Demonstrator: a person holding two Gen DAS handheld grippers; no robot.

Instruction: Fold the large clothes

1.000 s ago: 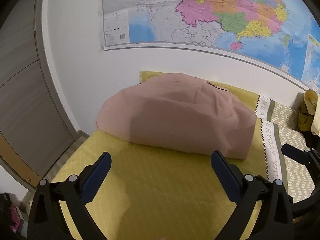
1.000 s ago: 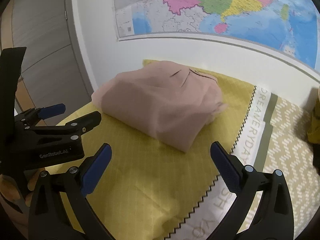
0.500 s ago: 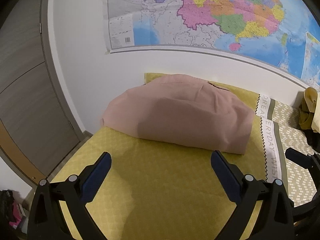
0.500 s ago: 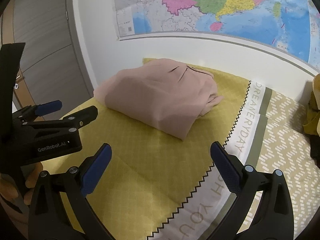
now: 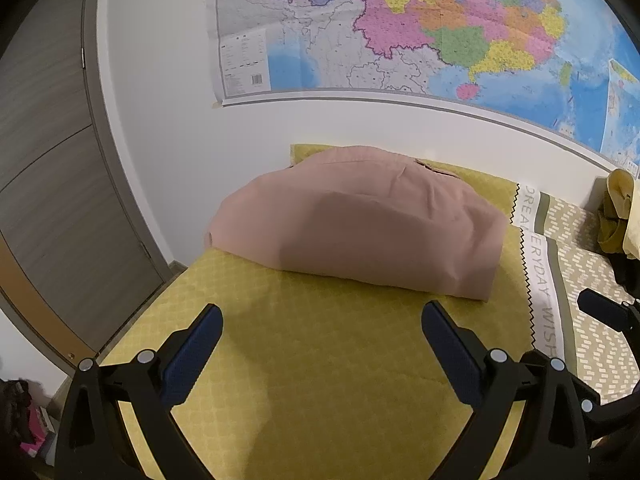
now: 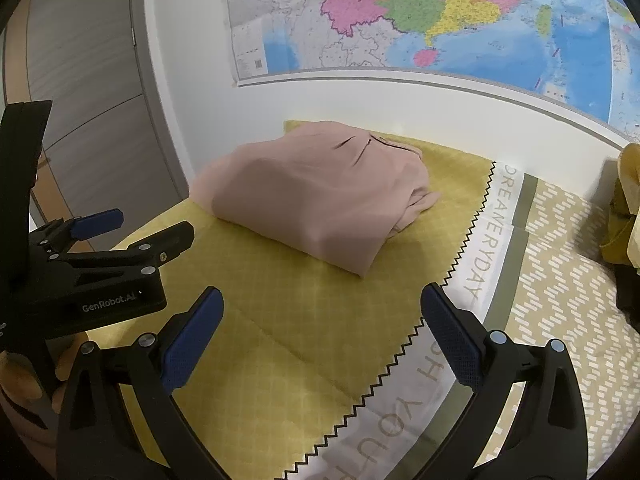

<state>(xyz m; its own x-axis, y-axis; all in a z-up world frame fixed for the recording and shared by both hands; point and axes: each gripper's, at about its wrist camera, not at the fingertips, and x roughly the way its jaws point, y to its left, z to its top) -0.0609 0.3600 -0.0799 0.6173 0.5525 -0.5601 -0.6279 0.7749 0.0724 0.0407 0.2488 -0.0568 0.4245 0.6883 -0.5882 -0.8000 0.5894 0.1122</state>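
A pink garment lies folded in a thick bundle on the yellow bedspread, near the wall; it also shows in the right wrist view. My left gripper is open and empty, held back from the bundle over bare bedspread. My right gripper is open and empty, also short of the bundle. The left gripper also appears at the left of the right wrist view, open.
A white wall with a large coloured map runs behind the bed. A grey wardrobe door stands left. A patterned cover with lettering lies right. Yellow and dark clothes are piled at far right.
Both grippers have drawn back from the pink bundle, which now looks smaller and farther off. The bundle itself has not moved. Both grippers stay open.
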